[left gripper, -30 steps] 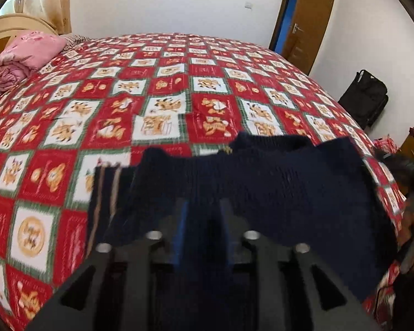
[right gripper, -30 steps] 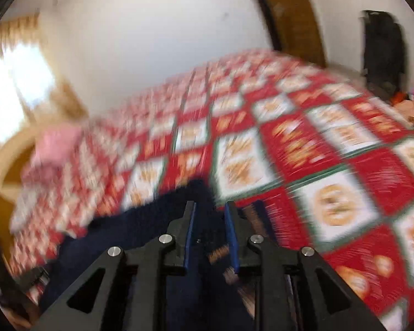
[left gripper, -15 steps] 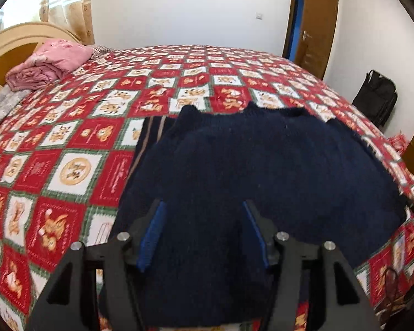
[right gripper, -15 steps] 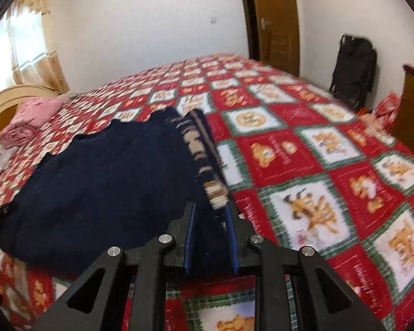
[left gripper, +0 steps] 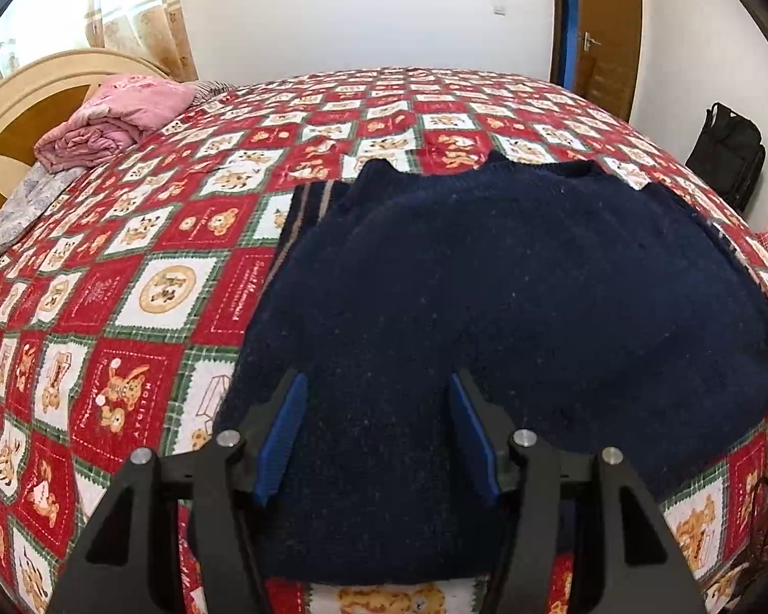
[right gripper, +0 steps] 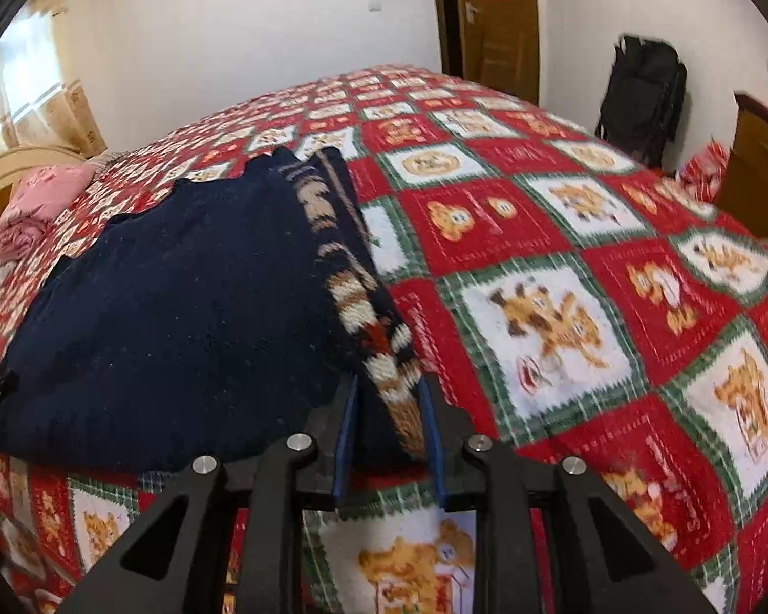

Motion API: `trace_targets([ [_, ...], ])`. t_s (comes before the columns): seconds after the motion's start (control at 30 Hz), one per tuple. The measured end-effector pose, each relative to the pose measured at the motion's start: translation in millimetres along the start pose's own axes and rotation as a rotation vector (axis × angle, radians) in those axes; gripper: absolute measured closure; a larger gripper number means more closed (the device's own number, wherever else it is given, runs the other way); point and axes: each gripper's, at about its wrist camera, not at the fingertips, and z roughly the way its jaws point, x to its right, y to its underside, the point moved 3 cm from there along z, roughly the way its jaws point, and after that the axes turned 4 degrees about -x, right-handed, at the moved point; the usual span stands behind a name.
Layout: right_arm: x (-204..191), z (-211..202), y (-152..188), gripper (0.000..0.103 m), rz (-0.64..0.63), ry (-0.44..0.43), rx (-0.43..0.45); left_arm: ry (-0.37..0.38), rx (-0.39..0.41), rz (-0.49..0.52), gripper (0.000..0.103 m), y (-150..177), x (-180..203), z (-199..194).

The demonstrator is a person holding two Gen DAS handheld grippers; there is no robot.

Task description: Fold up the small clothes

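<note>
A navy knitted sweater lies flat on the red patterned bedspread, neckline toward the far side. My left gripper hovers over its near hem, open, blue pads well apart and off the knit. In the right wrist view the sweater shows a tan and white patterned band along its right edge. My right gripper has the near corner of that band between its pads; the jaws are narrow and just opening, still touching the fabric.
A pink bundle of bedding lies by the wooden headboard at the far left. A black bag stands on the floor by the wall, near a brown door. Bedspread stretches to the sweater's right.
Both grippers came down and back toward the near edge of the bed, laying the sweater flat. The left gripper let go of the hem and spread its pads; the right stays narrow on the corner.
</note>
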Motion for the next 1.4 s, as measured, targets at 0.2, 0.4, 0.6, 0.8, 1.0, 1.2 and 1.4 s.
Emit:
trace_targets([
  [0.2, -23, -41, -9, 0.077, -0.026, 0.051, 0.118, 0.037, -0.014, -0.009, 0.038, -1, -2, -2],
  [0.4, -127, -41, -16, 0.077, -0.252, -0.222, 0.144, 0.121, -0.023, -0.081, 0.037, -14, -20, -9],
  [0.6, -177, 14, 6, 0.077, -0.338, -0.326, -0.004, 0.09, 0.025, -0.081, 0.037, -59, -48, -8],
  [0.8, -172, 22, 13, 0.075, -0.335, -0.35, 0.01, 0.123, -0.011, -0.025, 0.037, -113, -37, 38],
  [1.0, -166, 20, 15, 0.075, -0.306, -0.389, -0.005, 0.022, -0.188, -0.018, 0.048, -117, -22, 103],
  [1.2, -162, 24, 12, 0.075, -0.261, -0.424, -0.014, -0.012, -0.18, -0.121, 0.045, -122, -39, 110],
  [1.4, -167, 22, 15, 0.075, -0.288, -0.391, 0.006, -0.1, -0.134, -0.108, 0.027, -126, -37, 117],
])
